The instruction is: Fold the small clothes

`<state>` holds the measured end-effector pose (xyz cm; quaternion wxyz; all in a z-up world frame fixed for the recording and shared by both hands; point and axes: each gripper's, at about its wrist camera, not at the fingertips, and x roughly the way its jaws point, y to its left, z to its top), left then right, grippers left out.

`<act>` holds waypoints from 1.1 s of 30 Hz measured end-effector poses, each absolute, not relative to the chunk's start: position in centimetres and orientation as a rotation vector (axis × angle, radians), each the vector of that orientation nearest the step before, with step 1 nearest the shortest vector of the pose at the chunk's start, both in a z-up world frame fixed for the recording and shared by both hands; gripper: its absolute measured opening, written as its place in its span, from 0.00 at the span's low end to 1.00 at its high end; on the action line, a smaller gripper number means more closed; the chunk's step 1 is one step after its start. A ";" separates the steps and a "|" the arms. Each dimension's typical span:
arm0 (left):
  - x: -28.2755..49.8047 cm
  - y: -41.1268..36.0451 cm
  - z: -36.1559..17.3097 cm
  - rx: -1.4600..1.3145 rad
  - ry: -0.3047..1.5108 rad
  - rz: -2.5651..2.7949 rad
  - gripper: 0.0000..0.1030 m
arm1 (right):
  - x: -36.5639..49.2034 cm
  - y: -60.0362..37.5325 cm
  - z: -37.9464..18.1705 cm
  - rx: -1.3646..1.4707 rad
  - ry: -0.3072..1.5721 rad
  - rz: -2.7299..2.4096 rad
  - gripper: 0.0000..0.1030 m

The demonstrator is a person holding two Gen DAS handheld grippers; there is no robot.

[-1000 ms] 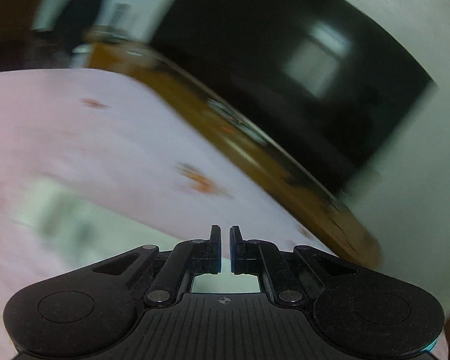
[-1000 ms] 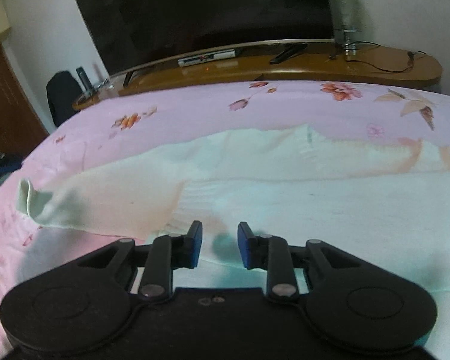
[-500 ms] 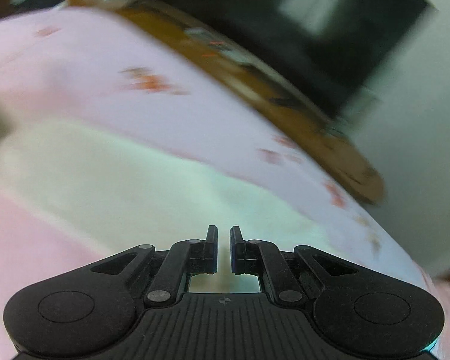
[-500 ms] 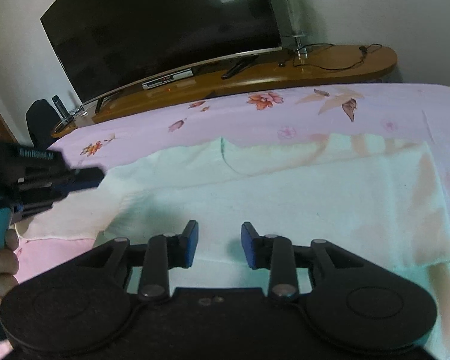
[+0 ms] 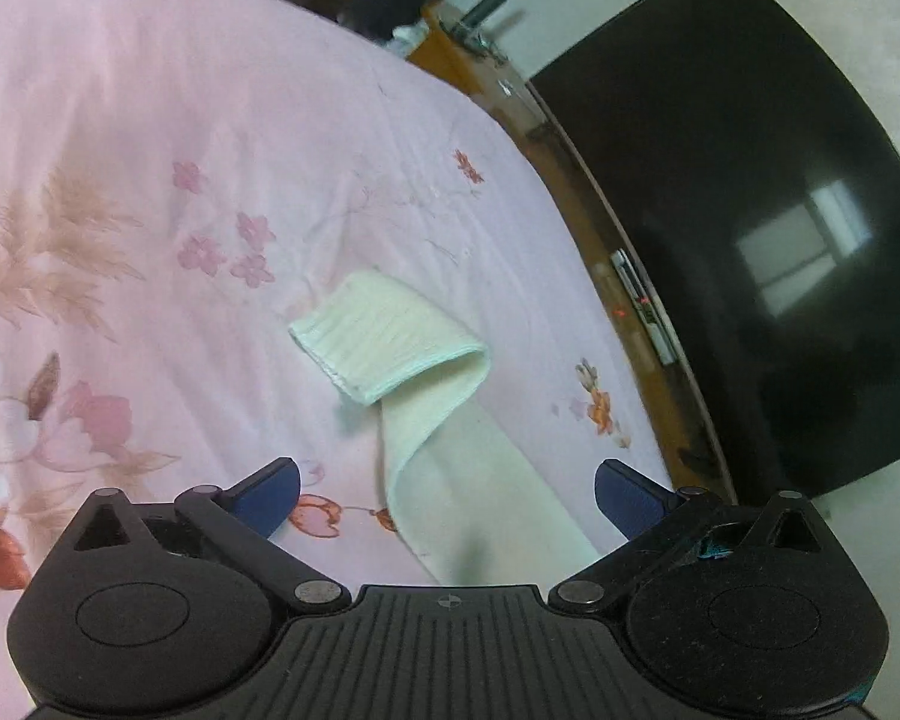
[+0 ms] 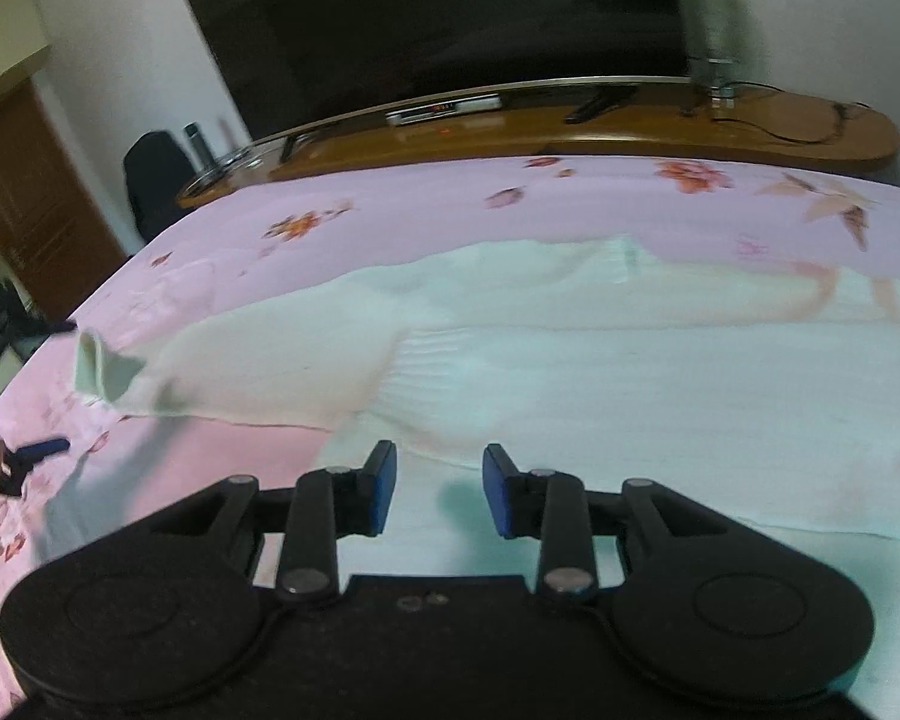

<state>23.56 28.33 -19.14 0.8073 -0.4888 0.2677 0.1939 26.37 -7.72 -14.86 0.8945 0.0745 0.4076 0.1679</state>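
A pale cream knitted sweater (image 6: 630, 372) lies spread on the pink floral bedspread (image 6: 450, 210). Its left sleeve (image 6: 222, 372) stretches to the left, with the cuff folded back. In the left wrist view that sleeve (image 5: 450, 456) runs toward me and its ribbed cuff (image 5: 384, 336) is turned over. My left gripper (image 5: 447, 498) is wide open, its jaws on either side of the sleeve, above it. My right gripper (image 6: 439, 486) is open and empty over the sweater's lower edge near the armpit. The left gripper (image 6: 30, 450) shows at the far left of the right wrist view.
A wooden TV bench (image 6: 570, 120) runs along the far side of the bed with a large dark television (image 6: 438, 18), a set-top box (image 6: 444, 111) and cables. A dark chair (image 6: 156, 180) and a wooden cabinet (image 6: 24, 198) stand at the left.
My left gripper has opened wide and swung to face the sleeve's folded cuff. My right gripper has shifted left along the sweater's lower edge, still open.
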 end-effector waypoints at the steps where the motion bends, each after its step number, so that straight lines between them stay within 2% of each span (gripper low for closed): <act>1: 23.9 28.4 -19.3 -1.062 0.566 0.394 0.99 | 26.4 -7.4 -14.9 0.153 0.846 0.354 0.32; 3: 25.4 27.7 -19.6 -1.075 0.556 0.373 0.91 | 26.2 -6.9 -14.8 0.149 0.844 0.364 0.32; 4: 25.7 27.6 -19.8 -1.088 0.560 0.360 0.82 | 26.1 -6.8 -14.7 0.147 0.843 0.365 0.32; 10: 26.9 28.8 -21.3 -1.181 0.514 0.480 0.81 | 26.1 -7.0 -15.0 0.144 0.852 0.359 0.32; 14: 27.8 30.8 -21.3 -1.132 0.474 0.552 0.81 | 26.1 -7.2 -15.5 0.140 0.860 0.350 0.32; 15: 28.1 31.2 -21.4 -1.127 0.473 0.560 0.75 | 26.2 -7.3 -15.7 0.137 0.862 0.345 0.32; 16: 28.3 31.6 -21.4 -1.128 0.475 0.560 0.58 | 26.2 -7.4 -15.8 0.136 0.862 0.338 0.32; 17: 28.5 31.9 -21.6 -1.133 0.485 0.551 0.49 | 26.4 -7.5 -15.8 0.138 0.861 0.334 0.32; 18: 28.6 32.0 -21.7 -1.144 0.490 0.549 0.48 | 26.5 -7.6 -15.9 0.139 0.860 0.328 0.32; 25: 25.6 29.5 -19.8 -1.229 0.503 0.458 0.49 | 27.5 -7.4 -15.9 0.129 0.853 0.330 0.32; 27: 25.7 28.5 -19.1 -1.222 0.508 0.434 0.70 | 27.8 -7.4 -16.0 0.133 0.855 0.319 0.32; 28: 25.9 28.0 -18.8 -1.215 0.508 0.446 0.86 | 28.0 -7.3 -16.1 0.140 0.856 0.315 0.32; 29: 26.1 27.6 -18.7 -1.208 0.504 0.457 0.90 | 28.1 -7.3 -16.1 0.144 0.854 0.303 0.32; 33: 26.9 27.5 -19.4 -1.187 0.489 0.509 0.90 | 28.6 -7.1 -15.8 0.159 0.845 0.301 0.32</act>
